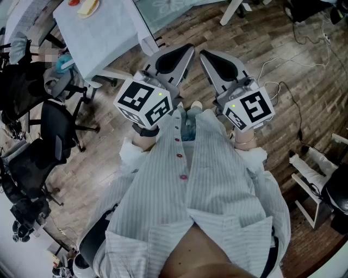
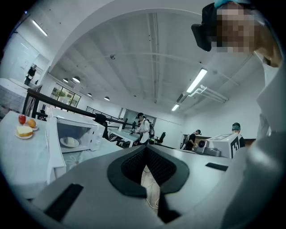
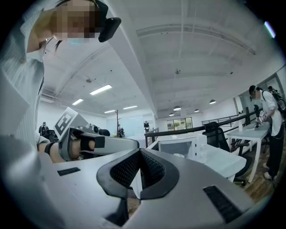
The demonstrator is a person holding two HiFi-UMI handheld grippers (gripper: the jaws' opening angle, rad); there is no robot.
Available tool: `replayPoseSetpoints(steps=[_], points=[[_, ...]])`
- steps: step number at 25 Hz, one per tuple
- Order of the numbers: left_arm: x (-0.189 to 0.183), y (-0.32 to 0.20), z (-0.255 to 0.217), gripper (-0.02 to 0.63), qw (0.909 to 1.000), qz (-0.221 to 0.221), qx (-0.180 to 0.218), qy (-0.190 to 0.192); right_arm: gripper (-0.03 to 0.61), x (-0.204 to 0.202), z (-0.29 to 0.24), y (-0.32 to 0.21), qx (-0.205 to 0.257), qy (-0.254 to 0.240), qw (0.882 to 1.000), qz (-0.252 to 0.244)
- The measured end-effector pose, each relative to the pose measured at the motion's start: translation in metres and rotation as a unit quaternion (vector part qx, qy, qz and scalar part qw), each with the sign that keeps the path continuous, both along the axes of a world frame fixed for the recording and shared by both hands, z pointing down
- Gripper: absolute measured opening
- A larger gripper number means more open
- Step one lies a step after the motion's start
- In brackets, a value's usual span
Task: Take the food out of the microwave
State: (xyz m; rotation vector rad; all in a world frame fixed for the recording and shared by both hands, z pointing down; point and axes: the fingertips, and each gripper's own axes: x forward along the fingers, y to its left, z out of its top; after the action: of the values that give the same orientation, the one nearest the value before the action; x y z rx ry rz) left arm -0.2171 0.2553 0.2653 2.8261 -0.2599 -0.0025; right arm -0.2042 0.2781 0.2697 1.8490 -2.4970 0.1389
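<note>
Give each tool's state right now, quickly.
Left tool: closed, holding nothing.
Right tool: closed, holding nothing.

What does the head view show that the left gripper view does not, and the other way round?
Only the head view: the marker cube on the left gripper, the shirt buttons, a white frame on the floor. Only the left gripper view: the open microwave with a plate inside, ceiling lights, people at far desks. Both: the table, the food plate on it, the right gripper.
</note>
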Motion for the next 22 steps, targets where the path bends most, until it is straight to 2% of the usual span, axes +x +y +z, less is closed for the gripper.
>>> replayPoseSetpoints(steps=[22], points=[[0.039, 0.016, 0.007, 0.008, 0.9995, -0.029, -0.002, -0.014, 0.032, 0.042, 0.004, 0.024, -0.001, -0.003, 1.000, -0.002]])
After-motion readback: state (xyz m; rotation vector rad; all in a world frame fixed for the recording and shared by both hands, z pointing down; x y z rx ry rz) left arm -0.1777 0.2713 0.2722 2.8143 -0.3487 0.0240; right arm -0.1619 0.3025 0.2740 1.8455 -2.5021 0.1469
